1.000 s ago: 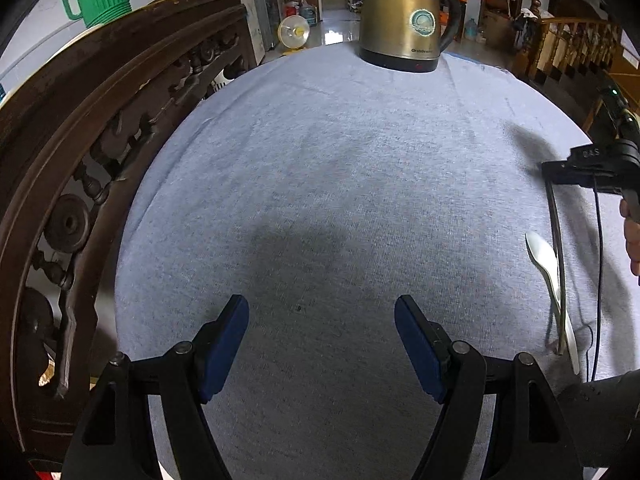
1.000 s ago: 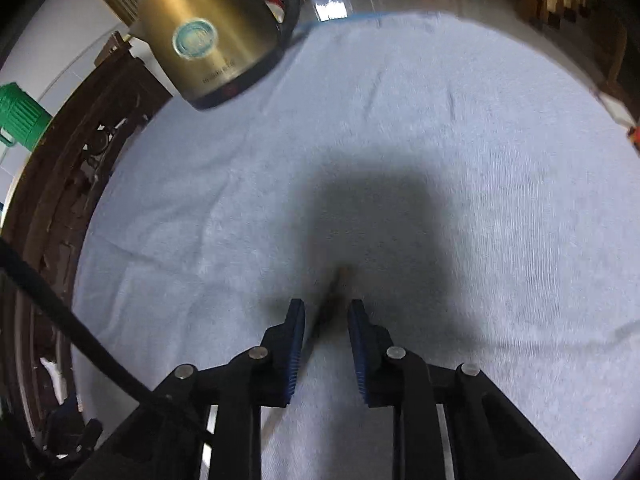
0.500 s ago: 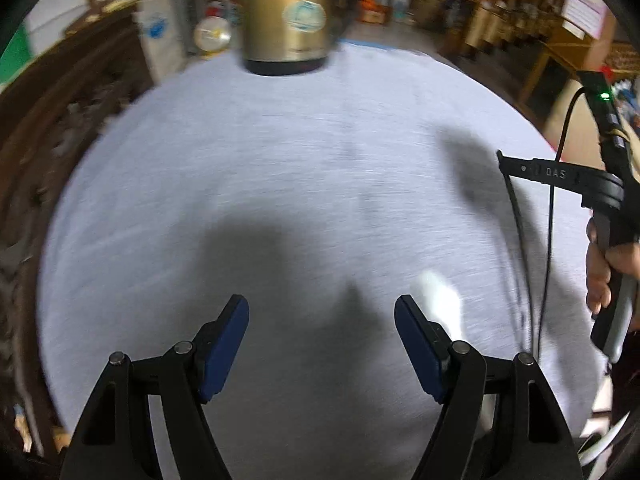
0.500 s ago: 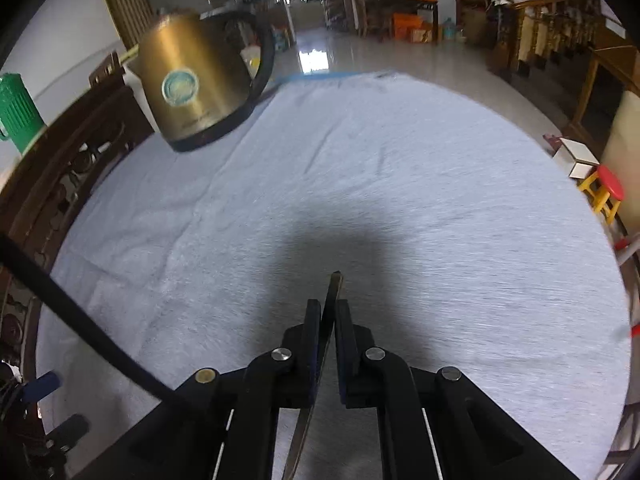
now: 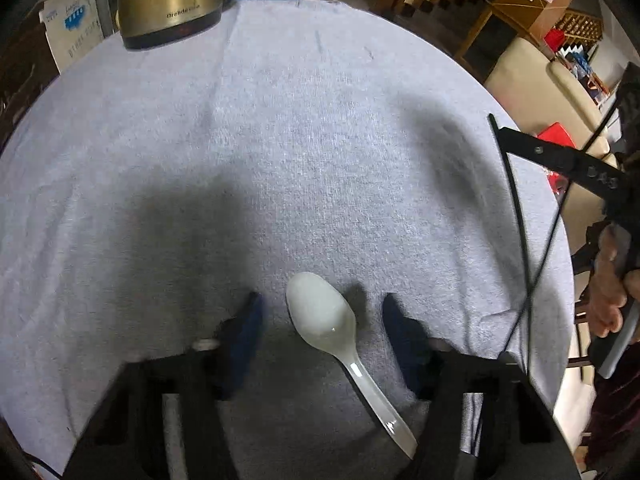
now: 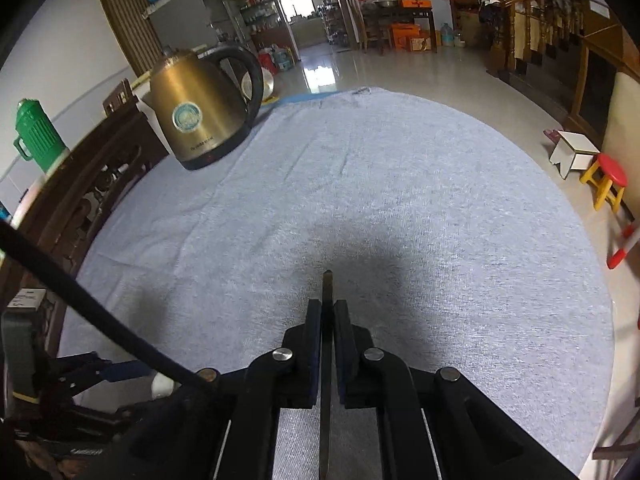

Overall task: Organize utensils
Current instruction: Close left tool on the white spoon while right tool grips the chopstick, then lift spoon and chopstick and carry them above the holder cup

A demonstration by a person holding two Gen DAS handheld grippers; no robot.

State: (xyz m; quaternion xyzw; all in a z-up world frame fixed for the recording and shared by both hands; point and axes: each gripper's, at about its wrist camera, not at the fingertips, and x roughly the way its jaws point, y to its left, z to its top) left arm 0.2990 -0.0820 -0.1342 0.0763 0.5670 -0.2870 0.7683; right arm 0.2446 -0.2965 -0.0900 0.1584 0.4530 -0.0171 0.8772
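A white plastic spoon (image 5: pixel 324 320) lies on the grey cloth of the round table (image 5: pixel 320 140), bowl away from me. My left gripper (image 5: pixel 320 312) is open, its blue pads low on either side of the spoon's bowl, not touching it. My right gripper (image 6: pixel 327 312) is shut on a thin dark chopstick (image 6: pixel 327 292), held above the cloth; its tip sticks out past the pads. In the left wrist view the right gripper (image 5: pixel 496 124) is at the right with the dark chopstick (image 5: pixel 516 220) hanging down from it. The left gripper shows at the lower left of the right wrist view (image 6: pixel 104 372).
A brass electric kettle (image 6: pixel 200 116) stands at the far left of the table; it also shows in the left wrist view (image 5: pixel 172 0). A carved wooden chair back (image 6: pixel 80 184) runs along the left edge. A green jug (image 6: pixel 36 132) stands behind it. Stools (image 6: pixel 604 176) stand on the floor at right.
My left gripper has swung right and dropped over the spoon, now straddling its bowl. My right gripper has closed on the chopstick and lifted it off the cloth.
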